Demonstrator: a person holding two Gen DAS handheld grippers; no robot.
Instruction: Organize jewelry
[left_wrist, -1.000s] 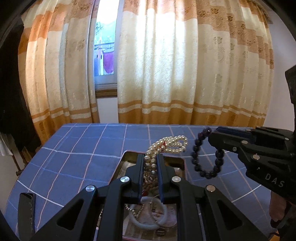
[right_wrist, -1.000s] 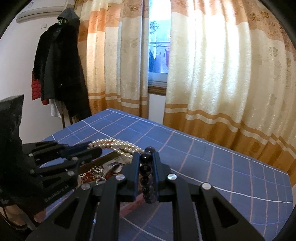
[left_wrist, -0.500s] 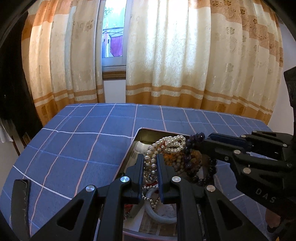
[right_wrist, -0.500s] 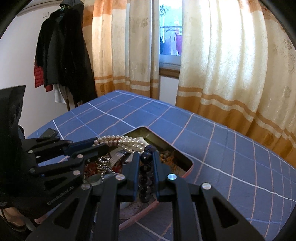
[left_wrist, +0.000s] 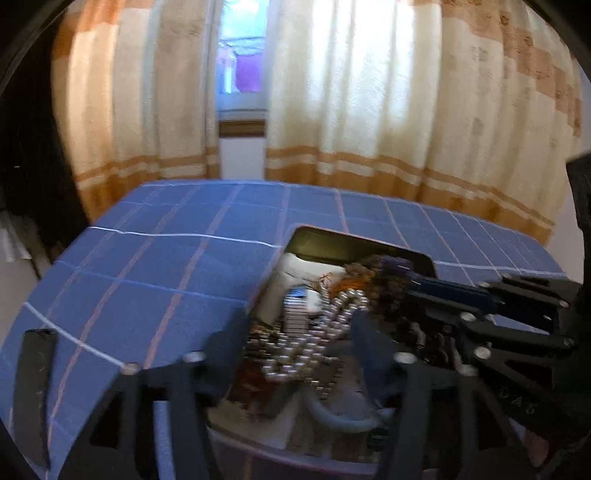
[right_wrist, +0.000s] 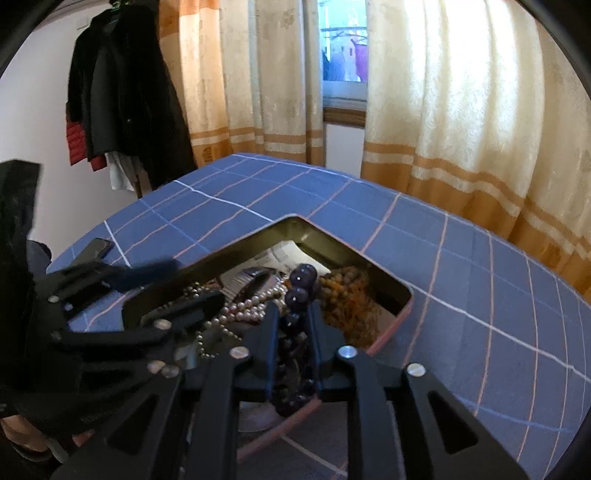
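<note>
A pink-rimmed metal tin (left_wrist: 369, 247) (right_wrist: 402, 317) sits on the blue checked tablecloth and holds a heap of jewelry. My left gripper (left_wrist: 299, 325) is open, its fingers spread wide over the tin; the pearl necklace (left_wrist: 317, 332) (right_wrist: 247, 314) lies loose in the tin between them. My right gripper (right_wrist: 293, 314) is shut on a dark purple bead bracelet (right_wrist: 301, 284), held low over the tin. It enters the left wrist view from the right (left_wrist: 406, 284). An orange bead strand (right_wrist: 347, 295) lies in the tin beside the bracelet.
A white bangle (left_wrist: 332, 417) and printed paper lie in the tin. A dark phone (right_wrist: 94, 249) lies on the tablecloth (left_wrist: 166, 266) at the left edge. Curtains and a window stand behind the table; dark coats (right_wrist: 122, 96) hang at the left.
Both grippers came down over the tin. My left gripper opened and let the pearl necklace drop into it. My right gripper lowered the purple bracelet into the tin, still holding it.
</note>
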